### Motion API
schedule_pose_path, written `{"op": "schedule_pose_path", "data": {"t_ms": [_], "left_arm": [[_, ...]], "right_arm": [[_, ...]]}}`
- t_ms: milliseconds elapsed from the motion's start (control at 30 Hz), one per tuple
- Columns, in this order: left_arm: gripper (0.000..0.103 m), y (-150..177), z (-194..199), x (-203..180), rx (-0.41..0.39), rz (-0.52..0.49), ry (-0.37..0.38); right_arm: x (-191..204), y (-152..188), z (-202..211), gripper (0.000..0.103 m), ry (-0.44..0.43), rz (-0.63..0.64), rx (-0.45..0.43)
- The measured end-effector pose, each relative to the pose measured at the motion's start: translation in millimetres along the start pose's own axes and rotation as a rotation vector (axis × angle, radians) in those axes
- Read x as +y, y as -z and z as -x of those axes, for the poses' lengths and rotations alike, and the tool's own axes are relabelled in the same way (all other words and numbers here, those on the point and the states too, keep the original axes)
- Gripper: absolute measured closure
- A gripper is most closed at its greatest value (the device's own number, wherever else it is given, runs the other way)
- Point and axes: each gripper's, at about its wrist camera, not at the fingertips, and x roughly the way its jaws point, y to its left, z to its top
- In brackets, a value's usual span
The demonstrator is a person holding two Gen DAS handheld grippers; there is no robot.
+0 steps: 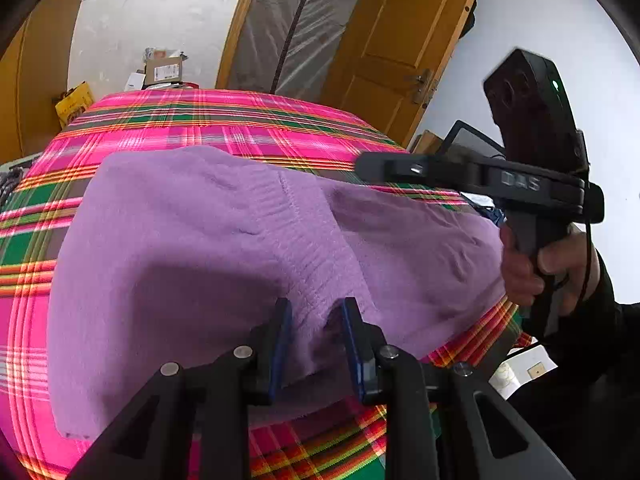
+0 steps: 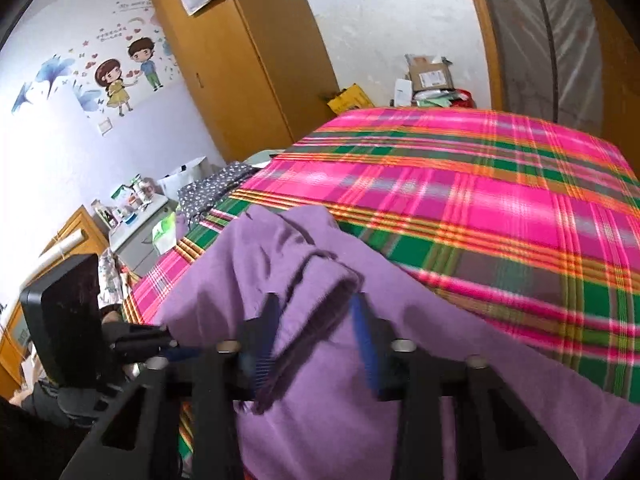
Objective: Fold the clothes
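Purple sweater (image 1: pixel 208 248): fuzzy ribbed knit, plaid bedcover (image 1: pixel 224 120).

Purple knit sweater (image 1: pixel 224 248), partly folded, lying flat on plaid bedspread (image 1: pixel 224 128), edges rumpled

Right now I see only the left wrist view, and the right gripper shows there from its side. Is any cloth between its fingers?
Observer: Yes. In the right wrist view a fold of the purple sweater runs between the fingers of the right gripper. The fingers stand apart, and I cannot tell if they pinch it.
Operator: Is the sweater flat on that side?
Observer: No, it is bunched into ridges just beyond the fingers.
Operator: Is anything else near it?
Observer: A grey dotted cloth lies at the edge of the plaid bedspread, beyond the sweater's far end.
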Motion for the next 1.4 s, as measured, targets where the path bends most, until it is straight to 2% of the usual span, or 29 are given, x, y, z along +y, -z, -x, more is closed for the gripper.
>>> {"op": "schedule_pose_path", "data": {"t_ms": [67, 167, 267, 467, 567, 633, 667, 700, 833, 967, 1033, 1100, 1300, 1400], "left_arm": [[0.077, 1.6, 4.3, -0.5, -0.013, 0.005, 0.005], [0.077, 3.9, 18.7, 3.3, -0.058, 0.026, 0.014], [0.077, 5.7, 43.1, 24.9, -0.132, 0.092, -0.042], [0.077, 18.9, 55.7, 72.4, -0.123, 0.242, -0.178], [0.077, 25.6, 71.9, 83.4, -0.169, 0.282, -0.21], [0.077, 28.5, 82.9, 92.8, -0.2, 0.32, -0.232], [0.077, 30.0, 86.5, 97.7, -0.209, 0.339, -0.241], [0.077, 30.9, 85.7, 102.0, -0.2, 0.356, -0.238], [0.077, 37.0, 75.9, 108.5, -0.142, 0.381, -0.224], [0.077, 39.1, 70.3, 110.5, -0.139, 0.374, -0.234], [0.077, 39.7, 71.0, 109.7, -0.139, 0.373, -0.234], [0.077, 41.6, 72.9, 107.1, -0.138, 0.369, -0.237], [0.082, 38.4, 68.1, 99.9, -0.126, 0.314, -0.27], [0.082, 38.2, 67.2, 97.8, -0.123, 0.293, -0.277]], "right_arm": [[8.7, -6.3, -10.7, 0.085, -0.01, 0.023, 0.013], [17.6, -13.1, -29.6, 0.085, -0.025, 0.036, 0.033], [26.6, -19.9, -48.4, 0.085, -0.04, 0.05, 0.053], [30.2, -25.8, -75.0, 0.085, -0.042, 0.056, 0.096], [19.5, -28.4, -72.4, 0.084, -0.019, 0.017, 0.087], [8.6, -31.2, -66.1, 0.076, -0.001, -0.027, 0.065], [3.6, -32.4, -64.6, 0.067, 0.004, -0.052, 0.06], [-1.5, -33.5, -64.3, 0.062, -0.001, -0.076, 0.061], [-7.2, -34.6, -73.6, 0.062, -0.038, -0.099, 0.115], [-3.2, -34.1, -84.7, 0.065, -0.027, -0.056, 0.153], [-1.7, -33.6, -90.9, 0.071, -0.015, -0.035, 0.175], [-0.9, -33.4, -94.6, 0.093, -0.007, -0.018, 0.186], [-9.2, -29.8, -81.2, 0.097, 0.013, -0.049, 0.113], [-24.9, -23.6, -86.5, 0.097, 0.012, -0.109, 0.14]]}}
